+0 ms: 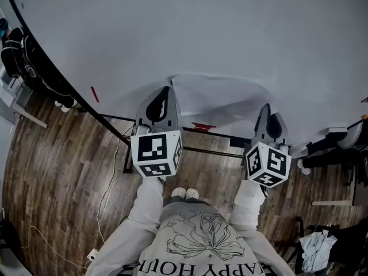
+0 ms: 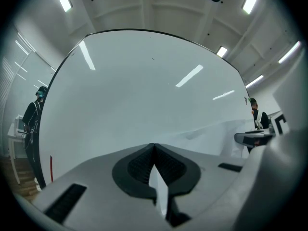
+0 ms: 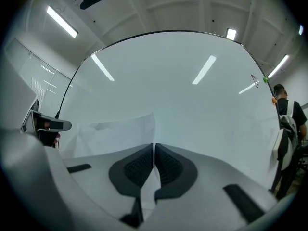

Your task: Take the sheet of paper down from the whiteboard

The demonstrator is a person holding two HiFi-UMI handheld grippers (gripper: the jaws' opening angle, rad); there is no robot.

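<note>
A white sheet of paper (image 1: 221,99) lies against the big whiteboard (image 1: 230,33), bowed and creased between my two grippers. My left gripper (image 1: 168,89) is shut on the sheet's left edge; in the left gripper view a strip of paper (image 2: 160,189) shows between the closed pads (image 2: 139,165) of the left gripper (image 2: 154,146). My right gripper (image 1: 266,107) is shut on the right edge, and in the right gripper view the sheet of paper (image 3: 120,134) runs leftward from the right gripper (image 3: 154,146). Both grippers point level at the board.
A red marker (image 1: 202,126) lies on the whiteboard's tray and another red marker (image 1: 94,94) sits at the board's left edge. A cable (image 1: 106,188) trails over the wooden floor. One person (image 2: 34,114) stands left of the board, another person (image 3: 286,119) right.
</note>
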